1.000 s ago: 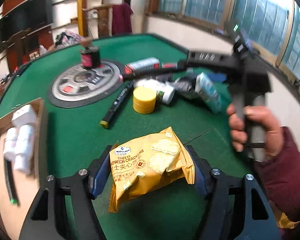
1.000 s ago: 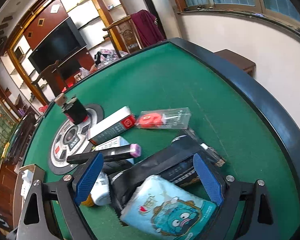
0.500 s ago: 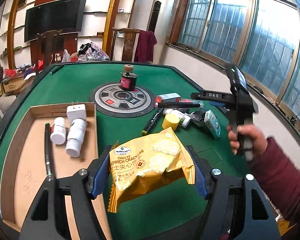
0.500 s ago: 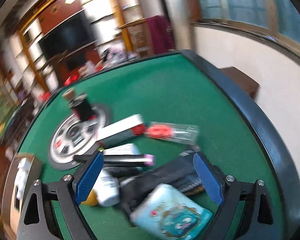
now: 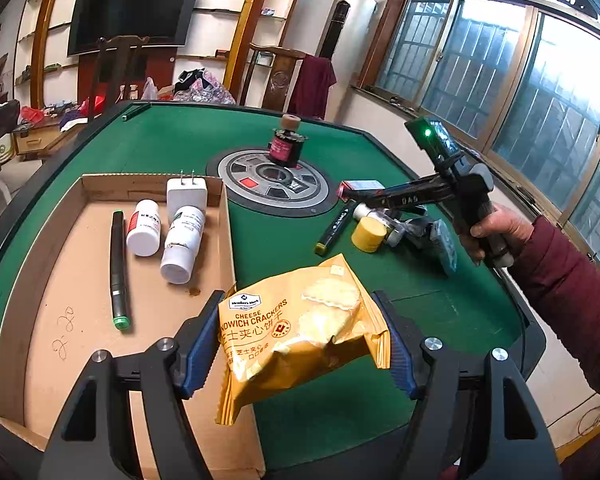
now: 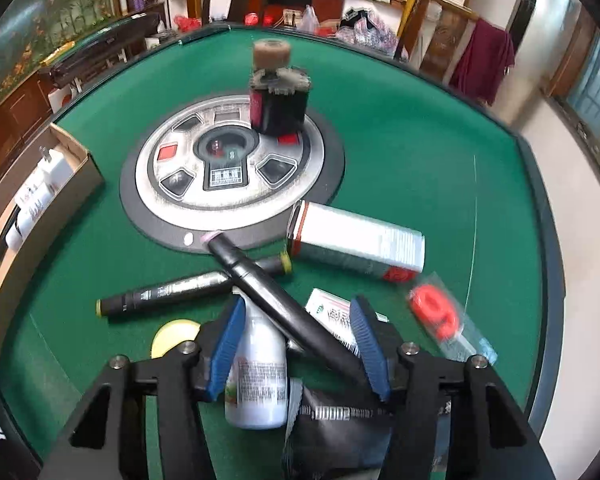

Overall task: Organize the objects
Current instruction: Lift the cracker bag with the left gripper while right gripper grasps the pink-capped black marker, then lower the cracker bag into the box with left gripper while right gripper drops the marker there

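Note:
My left gripper [image 5: 296,340] is shut on a yellow cheese cracker packet [image 5: 296,332] and holds it above the right edge of the cardboard tray [image 5: 40,264]. The tray holds a black marker [image 5: 118,264], two white bottles [image 5: 180,244] and a white charger [image 5: 186,196]. My right gripper [image 6: 296,340] is partly closed around a black marker [image 6: 276,300] lying slantwise over a white bottle [image 6: 258,376]; the pads do not clearly touch it. In the left wrist view the right gripper [image 5: 352,194] hovers over the pile.
The green table [image 6: 400,152] has a round centre console [image 6: 228,176] with a dark bottle [image 6: 278,92] on it. The pile holds a second marker [image 6: 180,286], yellow lid [image 6: 172,338], silver box [image 6: 360,244], red item in clear packaging [image 6: 440,316] and a black pouch [image 6: 340,432].
The left gripper lifted the cracker packet up and back toward the tray. The right gripper swung left, lowered over the pile and narrowed its jaws around the black marker.

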